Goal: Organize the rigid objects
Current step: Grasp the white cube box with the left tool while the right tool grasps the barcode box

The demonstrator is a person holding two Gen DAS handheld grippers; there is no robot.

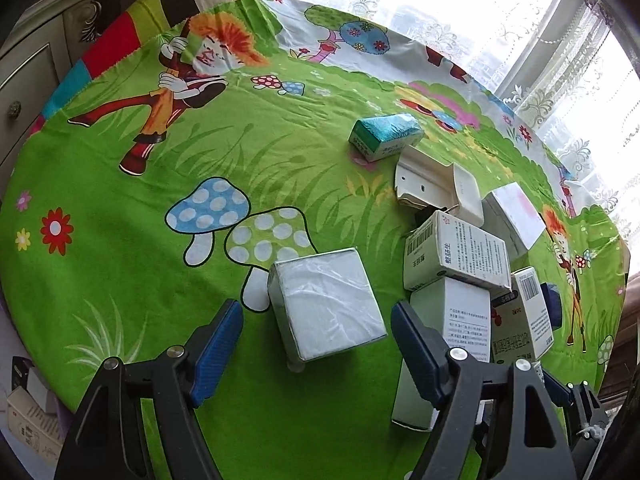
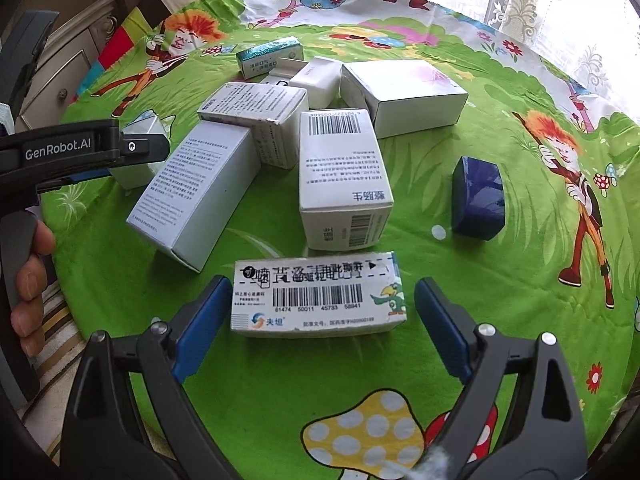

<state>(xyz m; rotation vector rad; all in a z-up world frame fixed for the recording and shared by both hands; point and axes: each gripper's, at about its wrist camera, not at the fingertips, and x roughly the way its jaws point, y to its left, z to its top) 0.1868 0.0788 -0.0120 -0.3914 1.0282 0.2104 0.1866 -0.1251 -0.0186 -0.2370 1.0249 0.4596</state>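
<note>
Left gripper (image 1: 316, 344) spreading wide around plastic-wrapped white box (image 1: 326, 304), right gripper (image 2: 320, 328) gaping beside barcode box (image 2: 318, 296) reading 61474 50011, "GenRobot.AI" showing, cartoon mushroom cloth (image 2: 280, 372) covering worktop, lace curtains (image 1: 560, 80) glowing behind.

A round table (image 1: 120, 248) fills most of both views, draped in a bright green cartoon cloth (image 2: 500, 280) printed with mushrooms, flowers, grass and an orange-haired figure; a second patchwork cloth (image 1: 116, 40) in red, yellow and blue shows under its far left edge. Behind the table, a window (image 1: 500, 8) hung with white embroidered lace curtains (image 1: 560, 92) lets in strong daylight that washes out the far rim of the cloth. Left of the table stands a cream cabinet (image 1: 36, 64) with carved trim and a round drawer knob (image 1: 14, 109).
</note>
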